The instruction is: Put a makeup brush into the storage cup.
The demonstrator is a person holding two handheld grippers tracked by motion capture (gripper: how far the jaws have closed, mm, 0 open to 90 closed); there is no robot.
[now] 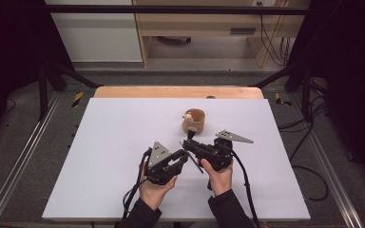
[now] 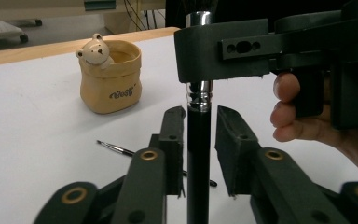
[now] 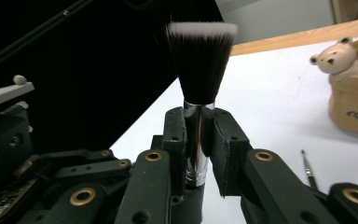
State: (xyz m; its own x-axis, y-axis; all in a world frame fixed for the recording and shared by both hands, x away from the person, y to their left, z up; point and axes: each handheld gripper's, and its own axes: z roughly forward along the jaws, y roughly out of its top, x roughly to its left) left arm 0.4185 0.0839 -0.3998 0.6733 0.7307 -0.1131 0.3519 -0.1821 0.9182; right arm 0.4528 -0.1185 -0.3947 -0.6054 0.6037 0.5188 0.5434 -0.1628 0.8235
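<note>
- Table (image 1: 100, 156) with a white, matte top and a pale wooden strip along its far edge carries everything seen from the high view; two hands in dark sleeves reach in from the near side.
- Right gripper (image 3: 199, 126), black with brass-coloured rivets, is clamped on the shiny chrome ferrule of a makeup brush (image 3: 200, 60); the right gripper view shows its flat-topped head of dark bristles with pale tips.
- Left gripper (image 2: 199, 135) has its jaws parted on either side of the brush's black handle, left jaw about touching, right jaw clear; the left gripper view shows the ribbed lower ferrule and fingers of the right hand (image 2: 303, 121) on the other tool.
- Pot (image 1: 193, 121), a tan ceramic sack shape with a small cream bear on its rim and dark lettering, stands on the table just beyond the grippers.
- Thin paintbrush (image 2: 116, 148), dark and slender, lies flat on the white surface between pot and grippers.
</note>
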